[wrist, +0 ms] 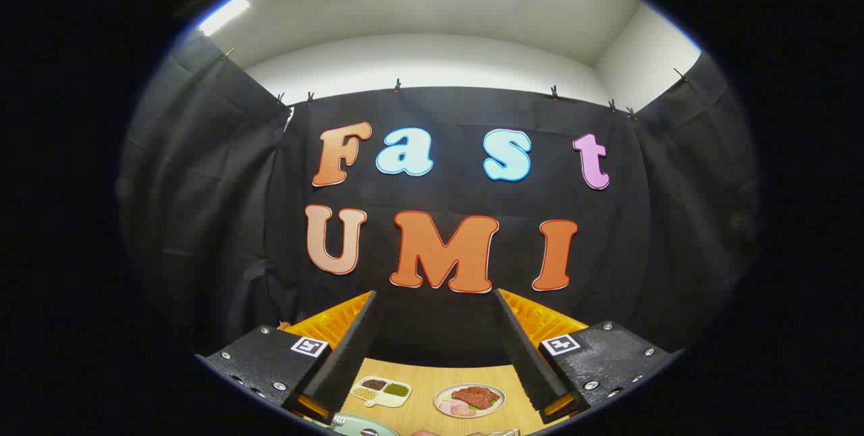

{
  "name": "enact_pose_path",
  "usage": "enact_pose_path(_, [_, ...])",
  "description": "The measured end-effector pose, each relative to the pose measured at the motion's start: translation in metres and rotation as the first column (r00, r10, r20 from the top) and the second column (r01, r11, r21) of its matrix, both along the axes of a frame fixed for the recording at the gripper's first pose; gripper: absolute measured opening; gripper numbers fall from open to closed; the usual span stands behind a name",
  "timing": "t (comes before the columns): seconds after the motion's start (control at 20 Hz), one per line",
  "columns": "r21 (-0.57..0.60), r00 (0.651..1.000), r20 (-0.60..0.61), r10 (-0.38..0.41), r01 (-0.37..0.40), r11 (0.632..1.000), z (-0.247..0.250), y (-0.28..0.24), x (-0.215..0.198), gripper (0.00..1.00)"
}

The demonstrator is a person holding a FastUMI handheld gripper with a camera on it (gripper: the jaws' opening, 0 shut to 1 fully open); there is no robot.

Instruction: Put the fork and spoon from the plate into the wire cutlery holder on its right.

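Plate (361, 426), pale green, peeks between the spread, empty fingers of the gripper (435, 301).

Plate (368, 427) cut off at view's bottom; fork (337, 419) mostly hidden behind tongs (435, 297) finger.

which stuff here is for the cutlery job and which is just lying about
For the job:
- pale plate, between the fingers
- fork tip on that plate
- hand-held gripper, open, holding nothing

Just lying about:
- divided tray of beans
- plate of meat
- wooden table
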State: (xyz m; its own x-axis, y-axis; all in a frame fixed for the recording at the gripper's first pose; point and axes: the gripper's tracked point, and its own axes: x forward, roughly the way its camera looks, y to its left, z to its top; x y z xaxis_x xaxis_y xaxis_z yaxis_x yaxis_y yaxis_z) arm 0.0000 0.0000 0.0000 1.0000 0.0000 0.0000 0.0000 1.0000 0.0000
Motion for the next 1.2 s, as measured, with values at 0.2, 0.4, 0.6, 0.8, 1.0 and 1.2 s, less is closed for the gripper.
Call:
enact_pose_path(0.2, [0.007, 1.0, 0.003, 0.0, 0.0, 1.0, -0.001, 0.002, 0.001, 0.99])
enact_pose_path(0.4, [0.012, 1.0, -0.021, -0.012, 0.012, 1.0, -0.01, 0.002, 0.001, 0.99])
enact_pose_path(0.6, [0.025, 0.998, -0.049, -0.035, 0.036, 0.999, -0.015, 0.001, 0.003, 0.99])
enact_pose_path(0.8, [0.028, 0.997, -0.071, -0.041, 0.043, 0.999, -0.026, 0.005, 0.005, 0.99])
enact_pose_path(1.0, [0.013, 0.971, -0.239, -0.011, 0.015, 1.0, -0.083, 0.023, 0.003, 0.99])
enact_pose_path(1.2, [0.035, 0.876, -0.478, 0.065, -0.055, 0.998, -0.157, 0.056, -0.011, 0.99])
